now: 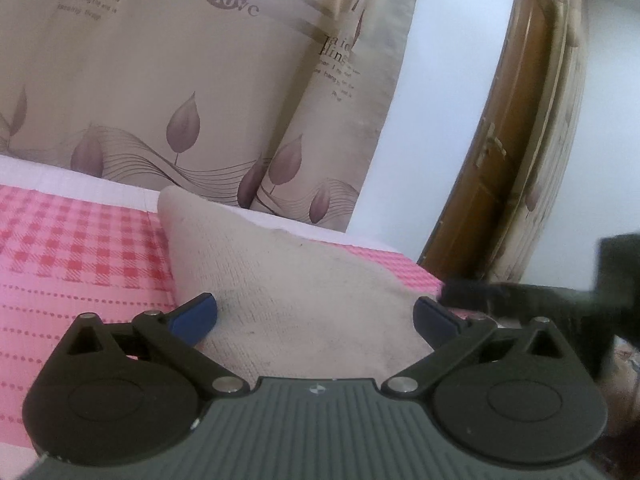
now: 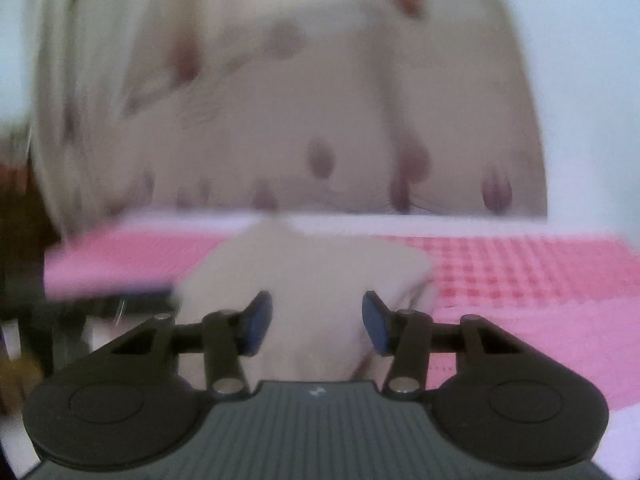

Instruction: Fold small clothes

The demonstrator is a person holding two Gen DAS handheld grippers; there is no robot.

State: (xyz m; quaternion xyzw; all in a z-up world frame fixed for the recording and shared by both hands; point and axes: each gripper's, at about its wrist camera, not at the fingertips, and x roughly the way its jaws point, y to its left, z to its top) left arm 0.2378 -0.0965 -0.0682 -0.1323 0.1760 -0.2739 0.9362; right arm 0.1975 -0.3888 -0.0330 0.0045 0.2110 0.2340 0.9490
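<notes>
Largest surface: pink checked bedcover (image 1: pixel 72 264), running back to a white strip and the leaf-print curtain (image 1: pixel 160 100); a brown wooden door (image 1: pixel 508 152) stands at the far right of the left wrist view. On the cover lies the beige knit cloth (image 1: pixel 288 280), already in a compact block by the look of it, sitting near the bed's side edge, where the pink ends and darker floor shows in the right wrist view. Long axis appears to run away from the left gripper (image 1: pixel 316 318), toward the curtain; far corner rounded and slightly raised. Left gripper is released, blue pads spread wide, straddling the cloth's near end, the cloth directly ahead and below; contact not resolvable. Right gripper (image 2: pixel 318 322) is also released, narrower gap, cloth (image 2: pixel 304 268) straight ahead between its pads; this view is blurred, so touching or apart cannot be told. Its dark body intrudes at the right of the left view, close beside the left one. Both sit at the near end; neither clearly nearer. Judgement: open room lies over the checked area; the side edge is tight.
</notes>
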